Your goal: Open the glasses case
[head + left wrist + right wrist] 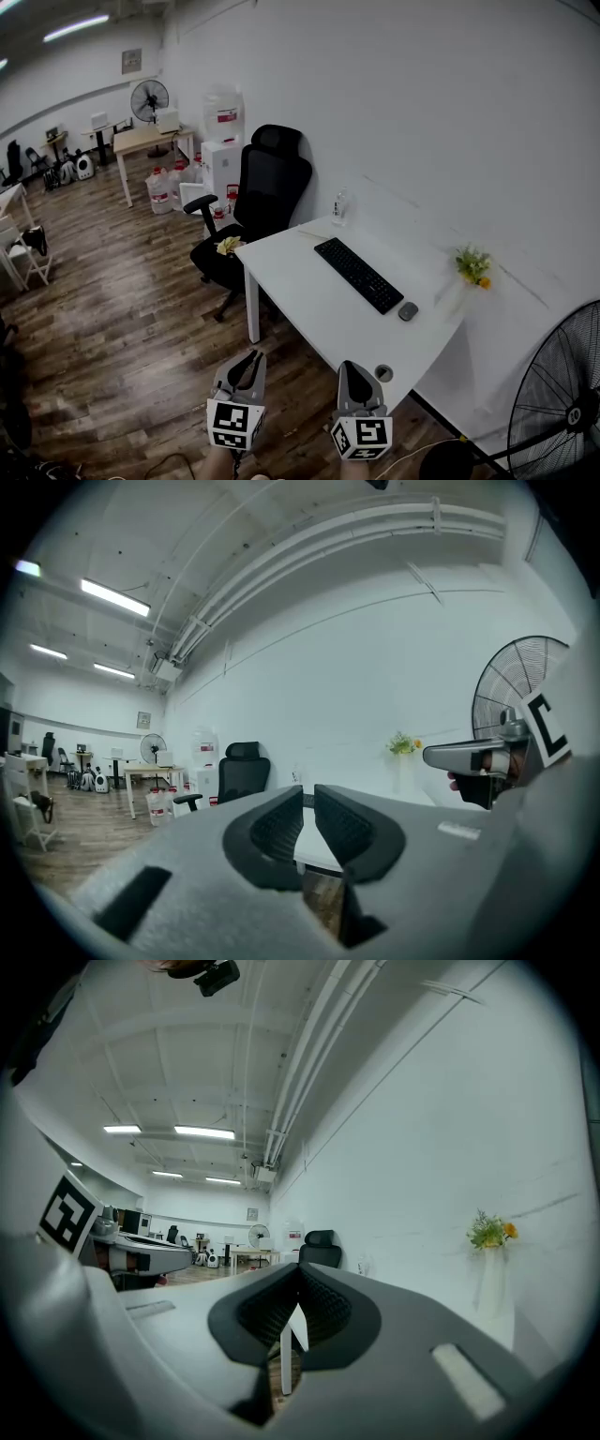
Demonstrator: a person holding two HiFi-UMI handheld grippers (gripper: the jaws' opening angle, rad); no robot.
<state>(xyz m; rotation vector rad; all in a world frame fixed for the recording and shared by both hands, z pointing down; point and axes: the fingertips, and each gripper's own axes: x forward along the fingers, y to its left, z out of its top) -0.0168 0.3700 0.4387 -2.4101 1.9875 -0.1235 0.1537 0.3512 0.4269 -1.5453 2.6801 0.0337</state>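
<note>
left gripper point(308, 794): ribbed black inner faces parted by a thin slit, nothing between them. right gripper point(298, 1274): ribbed faces clenched tip to tip, empty. both sit short of the near corner of a smooth white desk point(300, 291). on it, beyond my jaws: flat black keyboard point(358, 274), rounded grey mouse point(408, 311). high-backed black chair point(267, 187) far ahead of the left jaws. glasses case: cannot make it out in any view.

Open-plan office, white desk point(309, 300) at centre with black keyboard point(359, 275) and mouse point(408, 311), black swivel chair point(270, 187) at 11 o'clock, water dispenser point(222, 164) beyond it, wooden worktable point(141, 141) and pedestal fan point(150, 98) toward 10 o'clock, strip lights point(75, 26) overhead, plank floor point(122, 309), bare white wall point(422, 112).
</note>
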